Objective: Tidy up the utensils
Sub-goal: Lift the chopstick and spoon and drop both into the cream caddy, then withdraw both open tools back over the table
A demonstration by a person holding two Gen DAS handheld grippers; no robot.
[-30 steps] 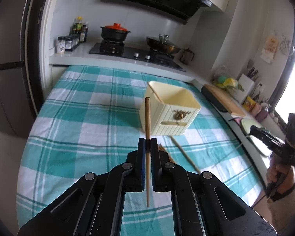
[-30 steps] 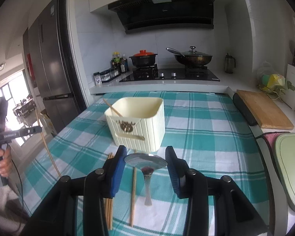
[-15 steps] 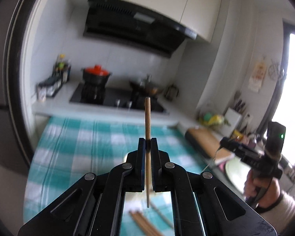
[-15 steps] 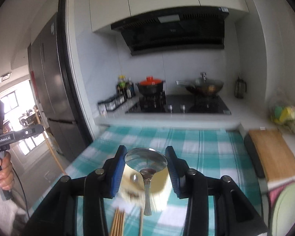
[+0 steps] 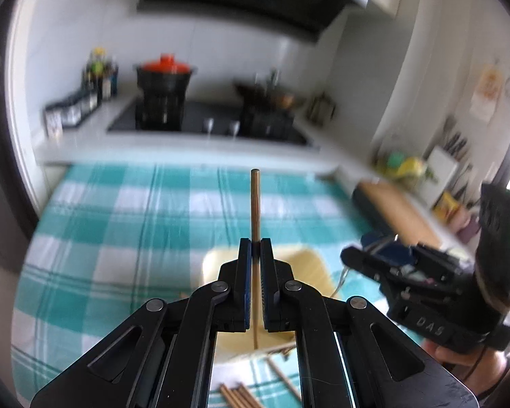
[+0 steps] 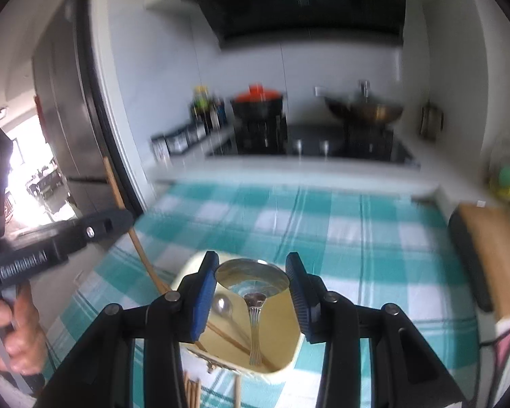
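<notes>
Stiff, light wooden chopstick (image 5: 255,204) pinched mid-shaft in the closed left gripper (image 5: 255,250), upright over the cream utensil box (image 6: 282,357) — slick steel spoon (image 6: 251,280) clamped by its bowl in the right gripper (image 6: 252,284), handle dipping inside beside another spoon (image 6: 222,306) and chopsticks — more chopsticks near, on the checked cloth (image 5: 119,224).

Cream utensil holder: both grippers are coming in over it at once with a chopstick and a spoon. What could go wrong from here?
1. The left gripper and right gripper are close together over the cream utensil holder and could collide.
2. The chopstick is pinched mid-length; it may pivot and miss the opening.
3. The spoon is held by its bowl, so it could slip and knock the utensils already inside.
</notes>
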